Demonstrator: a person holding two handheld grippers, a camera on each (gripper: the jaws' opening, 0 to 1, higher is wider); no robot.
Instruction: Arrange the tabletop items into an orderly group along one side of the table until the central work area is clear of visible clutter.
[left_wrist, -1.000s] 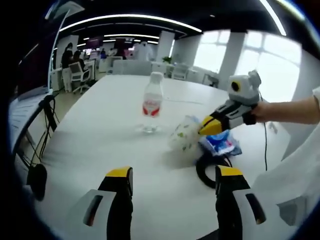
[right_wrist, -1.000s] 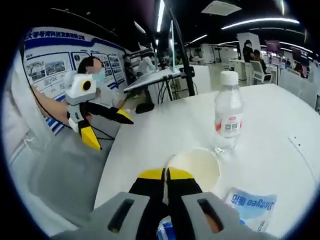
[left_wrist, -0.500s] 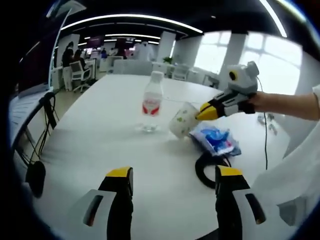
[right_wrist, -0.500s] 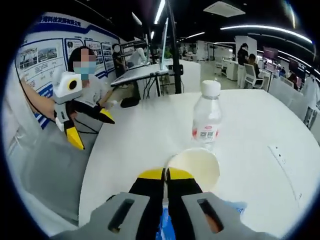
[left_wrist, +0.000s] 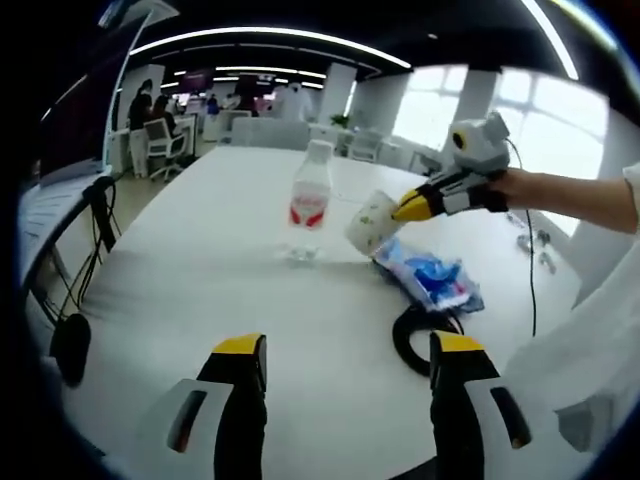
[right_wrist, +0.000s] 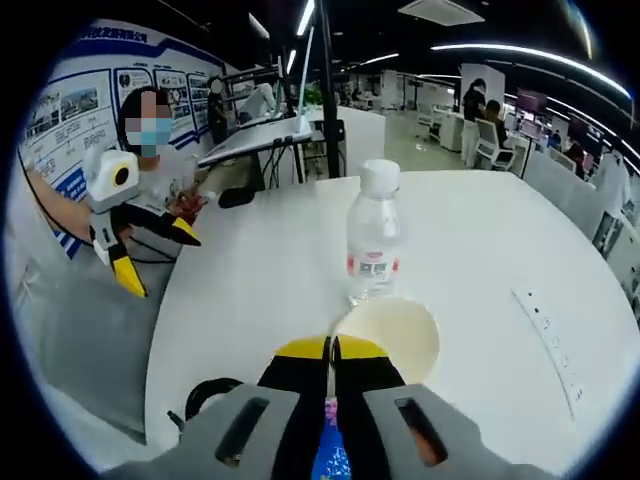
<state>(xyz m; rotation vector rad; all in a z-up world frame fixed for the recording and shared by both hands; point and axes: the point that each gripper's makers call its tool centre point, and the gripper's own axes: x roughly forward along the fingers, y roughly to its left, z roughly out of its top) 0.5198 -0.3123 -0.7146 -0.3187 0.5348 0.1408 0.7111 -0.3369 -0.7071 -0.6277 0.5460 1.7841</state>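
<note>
Left gripper view faces across table (left_wrist: 200, 290); right gripper view looks back, closer; both share bottle (left_wrist: 309, 200).

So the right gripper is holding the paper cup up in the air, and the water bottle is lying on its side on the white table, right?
Not quite. The water bottle stands upright on the white table, cap on top, as the left gripper view shows. The rest holds: the right gripper is shut on the rim of the paper cup, which it holds off the table.

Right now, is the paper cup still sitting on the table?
No, the right gripper holds the paper cup by its rim, tilted in the air above the table beside the water bottle.
</note>
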